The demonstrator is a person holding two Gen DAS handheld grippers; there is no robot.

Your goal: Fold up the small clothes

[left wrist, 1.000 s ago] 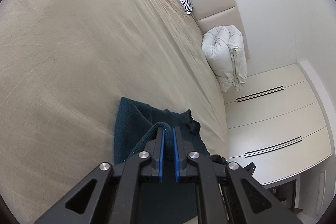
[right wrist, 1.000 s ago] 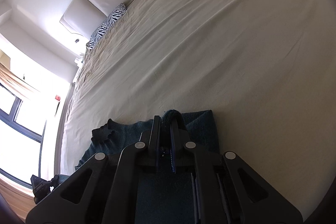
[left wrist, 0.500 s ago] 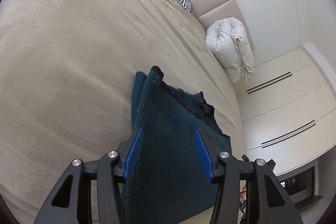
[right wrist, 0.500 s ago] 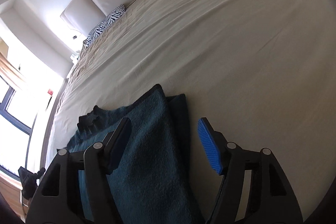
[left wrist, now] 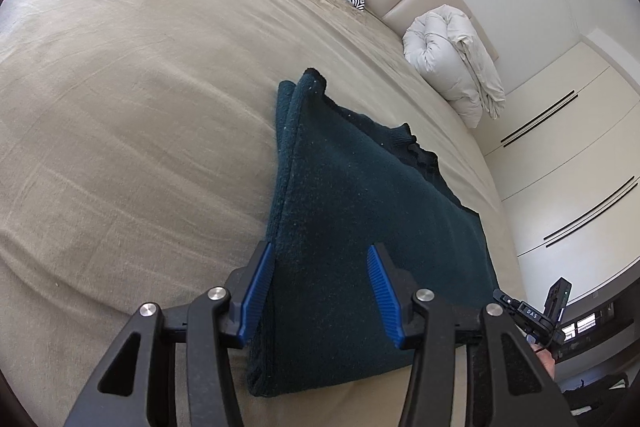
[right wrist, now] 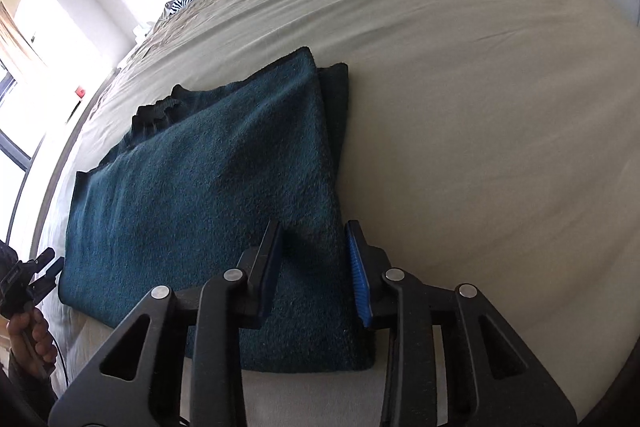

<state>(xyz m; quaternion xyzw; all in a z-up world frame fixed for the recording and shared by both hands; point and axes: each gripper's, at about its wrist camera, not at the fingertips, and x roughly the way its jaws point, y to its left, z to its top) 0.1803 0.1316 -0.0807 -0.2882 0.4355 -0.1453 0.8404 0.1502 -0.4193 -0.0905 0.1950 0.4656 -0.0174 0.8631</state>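
**Fold laid down, both grippers letting go**

Left wrist view: the left gripper [left wrist: 320,291] is hanging released, jaws just closing slightly, over the teal garment [left wrist: 360,211] lying folded mid-frame on the bed [left wrist: 120,107].

Right wrist view: the right gripper [right wrist: 314,271] is closing unclenched above the garment's lower-centre edge. Next likely calls for regripping.

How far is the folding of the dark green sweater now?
One fold looks done: the sweater lies doubled on the bed. Both tongs, left and right, stand open over its edge, gripping nothing. Further folds are probably left, since the piece is still large.
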